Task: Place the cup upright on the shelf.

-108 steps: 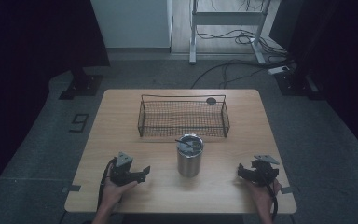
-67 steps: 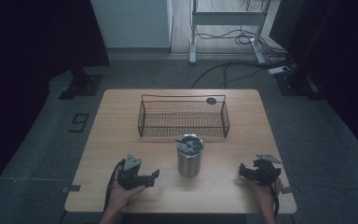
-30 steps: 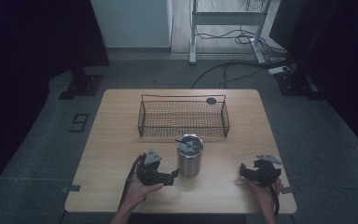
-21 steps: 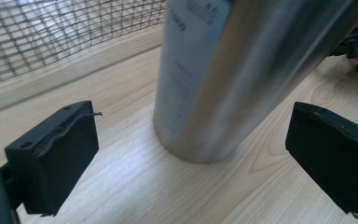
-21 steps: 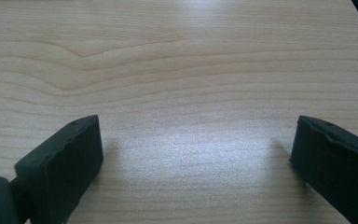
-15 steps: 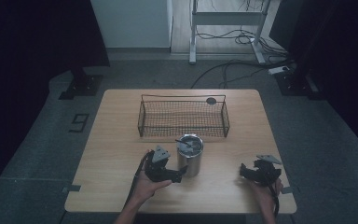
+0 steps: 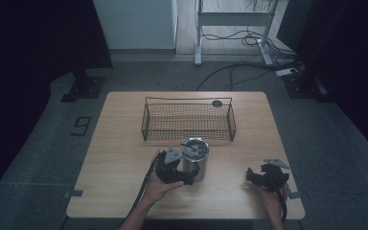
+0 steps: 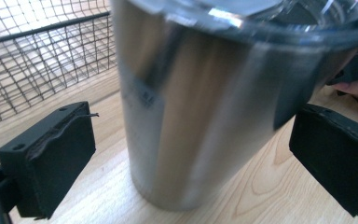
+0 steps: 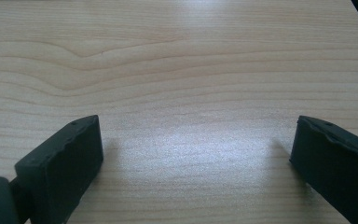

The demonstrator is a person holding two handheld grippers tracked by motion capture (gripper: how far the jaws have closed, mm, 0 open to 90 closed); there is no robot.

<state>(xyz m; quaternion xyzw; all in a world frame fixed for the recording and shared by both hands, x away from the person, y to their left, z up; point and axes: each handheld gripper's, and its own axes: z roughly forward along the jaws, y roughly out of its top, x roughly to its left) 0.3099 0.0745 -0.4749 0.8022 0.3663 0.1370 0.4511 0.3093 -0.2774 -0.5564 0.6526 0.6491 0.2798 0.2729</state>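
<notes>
A steel tumbler (image 7: 195, 158) with a clear lid stands upright on the wooden table (image 7: 120, 158), just in front of a wire basket (image 7: 188, 120). My left gripper (image 7: 184, 176) is open and pushed up against the tumbler's left side. In the left gripper view the tumbler (image 8: 205, 102) stands between the two wide-apart jaws, and a gap shows on each side of it. My right gripper (image 7: 256, 177) rests near the table's front right, open, with bare wood (image 9: 191, 140) between its jaws.
The basket spans the table's middle and looks empty. A small dark round object (image 7: 217, 103) lies on the table behind its right end. A desk frame and cables (image 7: 239, 28) stand on the floor beyond the table.
My left gripper has moved right along the front of the table until its open jaws straddle the tumbler. The right gripper has stayed where it was.
</notes>
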